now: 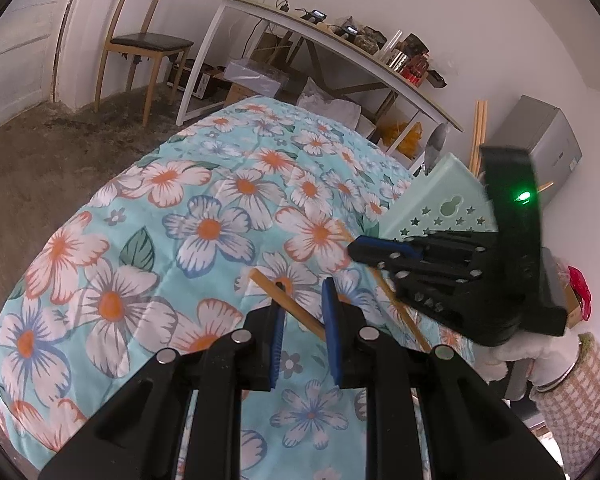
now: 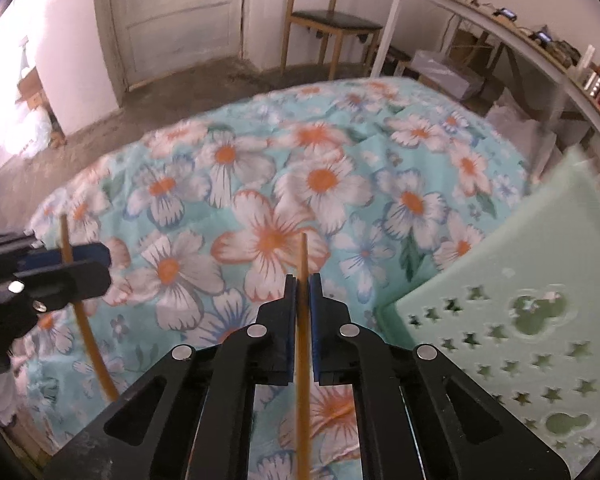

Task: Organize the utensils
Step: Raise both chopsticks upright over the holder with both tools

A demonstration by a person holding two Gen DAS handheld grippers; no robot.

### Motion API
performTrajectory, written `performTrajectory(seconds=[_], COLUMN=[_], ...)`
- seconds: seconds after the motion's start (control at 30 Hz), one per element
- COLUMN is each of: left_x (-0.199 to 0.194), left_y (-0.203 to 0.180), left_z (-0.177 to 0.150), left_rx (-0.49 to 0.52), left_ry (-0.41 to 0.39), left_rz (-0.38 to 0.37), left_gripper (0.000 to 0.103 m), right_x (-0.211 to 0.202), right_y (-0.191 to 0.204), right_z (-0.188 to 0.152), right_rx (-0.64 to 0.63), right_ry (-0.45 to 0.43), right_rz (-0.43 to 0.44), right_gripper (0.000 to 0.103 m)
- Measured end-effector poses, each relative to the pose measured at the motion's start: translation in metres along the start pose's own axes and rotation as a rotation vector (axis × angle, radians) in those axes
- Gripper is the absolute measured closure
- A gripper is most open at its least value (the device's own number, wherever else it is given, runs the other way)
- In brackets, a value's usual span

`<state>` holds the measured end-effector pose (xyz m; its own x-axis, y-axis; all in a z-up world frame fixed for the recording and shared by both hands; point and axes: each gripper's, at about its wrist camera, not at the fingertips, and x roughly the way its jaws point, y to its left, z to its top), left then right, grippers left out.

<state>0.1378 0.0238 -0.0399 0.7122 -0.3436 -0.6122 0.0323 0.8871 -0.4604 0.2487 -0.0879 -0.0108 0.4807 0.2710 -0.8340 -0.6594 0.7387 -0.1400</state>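
My left gripper [image 1: 303, 300] has its jaws around a wooden chopstick [image 1: 286, 306] that crosses between the blue pads just above the floral cloth; a gap stays between the pads. My right gripper [image 2: 302, 280] is shut on a second chopstick [image 2: 302, 336] that runs straight along its fingers. In the left wrist view the right gripper [image 1: 364, 246] hovers at the right with its chopstick [image 1: 396, 304] slanting down. In the right wrist view the left gripper [image 2: 96, 260] is at the left with its chopstick [image 2: 82, 320]. A mint-green utensil holder [image 2: 512, 292] stands at the right, with a spoon [image 1: 436, 146] sticking up from it.
A floral bedspread [image 1: 204, 216] covers the surface. Behind it are a white desk [image 1: 340, 40] with clutter, a wooden chair [image 1: 140, 44], a grey box [image 1: 540, 140] and bare floor [image 1: 40, 140]. More wooden sticks [image 1: 480, 132] stand beyond the holder.
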Motion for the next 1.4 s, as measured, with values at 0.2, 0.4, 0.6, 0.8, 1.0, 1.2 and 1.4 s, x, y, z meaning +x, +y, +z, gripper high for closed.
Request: performTrajectory(seconds=[0.2,0.4,0.6,0.8,1.0,1.2,1.4], left_x=[-0.014,-0.033,-0.05,-0.063,-0.073,-0.076,-0.076], left_y=[-0.008,-0.027,-0.053,-0.078,-0.098,-0.116,-0.129], left_z=[0.003,0.009,0.016,0.022,0.024,0.022,0.021], left_rx=[0.026,0.08,0.16,0.224,0.281,0.327,0.366], left_ry=[-0.062,-0.137,-0.196,-0.232,-0.246,-0.239,-0.242], left_rz=[0.002,-0.01,-0.023,-0.04,-0.032,-0.032,-0.018], left_gripper=[0.087,0.089,0.091,0.093,0.094,0.095,0.095], right_x=[-0.054,-0.118,-0.176,-0.212,-0.233,-0.237,-0.245], right_y=[-0.01,-0.021,-0.02,-0.019,-0.022,-0.027,-0.029], right_z=[0.003,-0.008,-0.029,-0.053,-0.07,-0.08,-0.094], right_rx=[0.073,0.181,0.252,0.319,0.36,0.408,0.448], right_ry=[-0.153,-0.323,-0.46,-0.532,-0.572,-0.593,-0.609], right_rz=[-0.016,-0.047,-0.158,-0.243,-0.301,-0.308,-0.312], right_gripper=[0.099,0.099,0.099,0.099,0.099,0.099,0.099])
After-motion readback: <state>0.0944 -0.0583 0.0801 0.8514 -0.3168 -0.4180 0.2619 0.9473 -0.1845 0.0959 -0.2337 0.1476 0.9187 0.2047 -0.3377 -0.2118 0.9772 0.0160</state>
